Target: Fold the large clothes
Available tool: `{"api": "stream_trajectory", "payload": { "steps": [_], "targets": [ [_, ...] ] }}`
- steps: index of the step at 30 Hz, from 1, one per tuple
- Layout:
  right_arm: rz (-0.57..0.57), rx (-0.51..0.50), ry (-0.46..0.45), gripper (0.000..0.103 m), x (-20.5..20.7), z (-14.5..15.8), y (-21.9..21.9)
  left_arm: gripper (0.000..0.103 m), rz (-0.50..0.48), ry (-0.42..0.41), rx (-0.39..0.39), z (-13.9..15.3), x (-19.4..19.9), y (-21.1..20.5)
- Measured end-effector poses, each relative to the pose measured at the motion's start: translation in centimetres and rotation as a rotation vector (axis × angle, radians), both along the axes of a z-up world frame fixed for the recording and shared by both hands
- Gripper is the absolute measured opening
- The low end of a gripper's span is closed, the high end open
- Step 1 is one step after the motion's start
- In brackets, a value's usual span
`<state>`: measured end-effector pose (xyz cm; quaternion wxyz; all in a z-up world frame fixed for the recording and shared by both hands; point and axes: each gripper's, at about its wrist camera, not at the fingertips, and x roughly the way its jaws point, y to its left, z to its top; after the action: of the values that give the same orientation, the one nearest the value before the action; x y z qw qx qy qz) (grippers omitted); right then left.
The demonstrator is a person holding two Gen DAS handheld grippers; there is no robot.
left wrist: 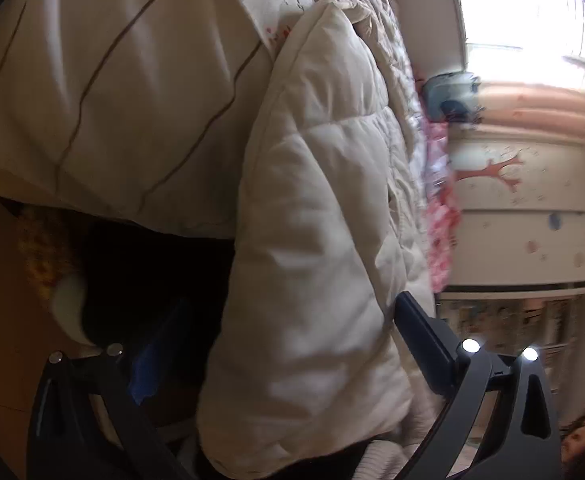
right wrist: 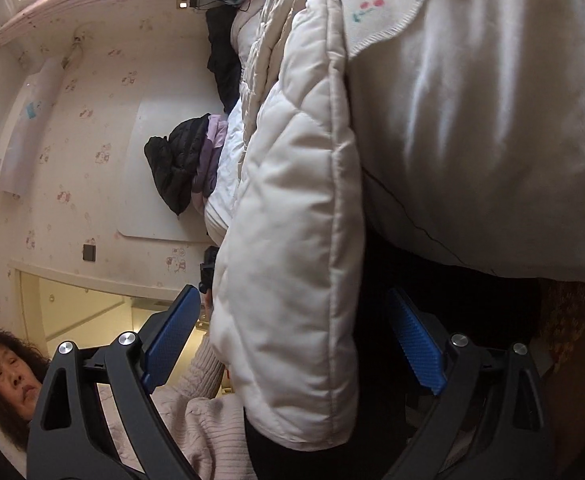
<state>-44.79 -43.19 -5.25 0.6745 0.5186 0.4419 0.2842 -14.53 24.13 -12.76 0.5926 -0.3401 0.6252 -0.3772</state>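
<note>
A: Where's the coat?

B: The white padded coat (left wrist: 312, 240) hangs off the edge of the bed (left wrist: 104, 92), draped over the cream striped cover. In the right wrist view the coat (right wrist: 292, 260) fills the middle, hem hanging low.

A: And the tongs?

B: The right gripper (right wrist: 292, 344) is spread wide, its blue pads (right wrist: 416, 344) on either side of the coat's lower edge, not pressing it. The left gripper (left wrist: 280, 344) also has the coat between its fingers; one finger (left wrist: 424, 340) lies against the fabric, the other sits in shadow, so I cannot tell whether it is clenched.

A: Anything else nearby?

B: A cherry-print sheet (right wrist: 376, 4) shows on the bed, a dark jacket (right wrist: 176, 164) is piled further along, and a woman (right wrist: 8, 376) in a knit sweater is at the lower edge
</note>
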Motion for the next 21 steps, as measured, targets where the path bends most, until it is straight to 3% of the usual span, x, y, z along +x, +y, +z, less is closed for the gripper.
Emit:
{"api": "stream_trajectory", "payload": {
  "steps": [2,4,7,8,10,11,12,13,16,21],
  "targets": [
    [0.01,0.006,-0.025,0.085,0.6,-0.1,0.7,0.096,-0.001,0.003,-0.057,0.1,-0.4,-0.7],
    [0.024,0.006,-0.06,0.057,0.9,0.0,1.3,0.096,-0.024,-0.001,-0.073,0.4,-1.0,-2.0],
    [0.016,-0.029,-0.113,0.028,1.2,1.1,1.6,0.092,0.0,-0.025,-0.009,1.1,-1.5,-3.2],
    [0.008,-0.036,-0.137,0.026,1.1,1.8,1.7,0.086,0.017,-0.031,0.011,1.6,-1.6,-3.2],
    [-0.008,-0.048,-0.187,0.02,0.9,3.2,2.0,0.055,0.051,-0.043,0.053,2.9,-1.8,-3.4],
    [-0.017,-0.053,-0.216,0.019,0.8,4.0,2.2,0.048,0.063,-0.055,0.056,4.1,-1.8,-3.0],
    [-0.026,-0.061,-0.245,0.018,0.6,5.0,2.2,0.032,0.068,-0.073,0.047,5.2,-2.0,-3.0],
    [-0.032,-0.07,-0.27,0.017,0.5,6.0,2.3,0.026,0.076,-0.094,0.043,6.6,-2.2,-3.0],
    [-0.031,-0.089,-0.335,0.017,0.0,9.1,2.7,0.018,0.085,-0.169,0.0,10.6,-2.9,-2.9],
    [0.01,-0.1,-0.402,0.017,-1.9,12.9,3.0,0.015,0.06,-0.261,-0.057,15.6,-4.6,-1.8]
  ]
}}
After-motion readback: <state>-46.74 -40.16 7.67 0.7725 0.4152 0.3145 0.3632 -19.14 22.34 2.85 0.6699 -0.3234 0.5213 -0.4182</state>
